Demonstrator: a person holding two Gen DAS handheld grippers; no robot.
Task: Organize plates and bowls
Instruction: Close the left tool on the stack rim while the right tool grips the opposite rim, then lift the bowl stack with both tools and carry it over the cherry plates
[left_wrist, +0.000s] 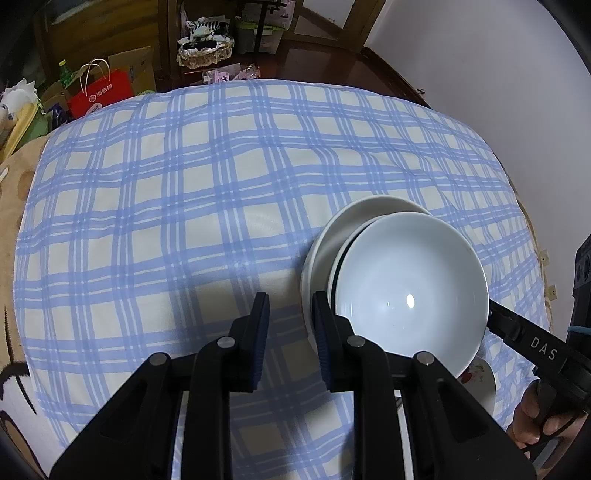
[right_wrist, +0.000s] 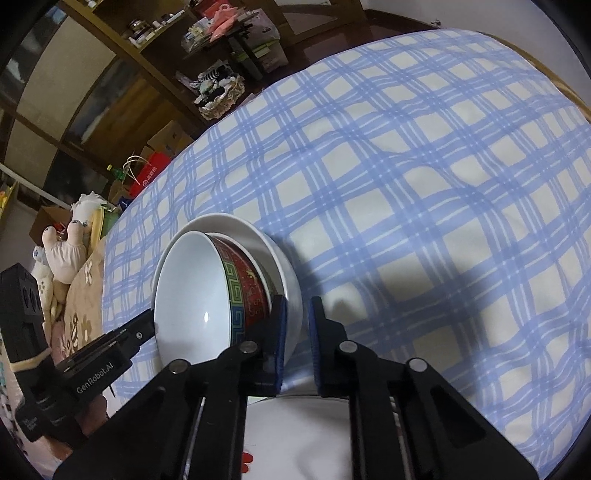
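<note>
left wrist view: the left gripper (left_wrist: 290, 336) fills the bottom centre, jaws spread with only checked cloth (left_wrist: 184, 184) between them, pinching nothing. at right centre a white bowl (left_wrist: 410, 291) leans inside a larger white bowl (left_wrist: 332, 236), and the right gripper (left_wrist: 517, 330) reaches in from the lower right edge to its rim.

right wrist view: the right gripper (right_wrist: 295, 332) at bottom centre pinches the outer bowl's (right_wrist: 288, 273) wall; the red-patterned bowl (right_wrist: 243, 291) nests inside it at left centre. a plate (right_wrist: 295, 424) shows below.

the step looks like nesting bowls. next, settle the stack level, likely on the plate, before releasing.
</note>
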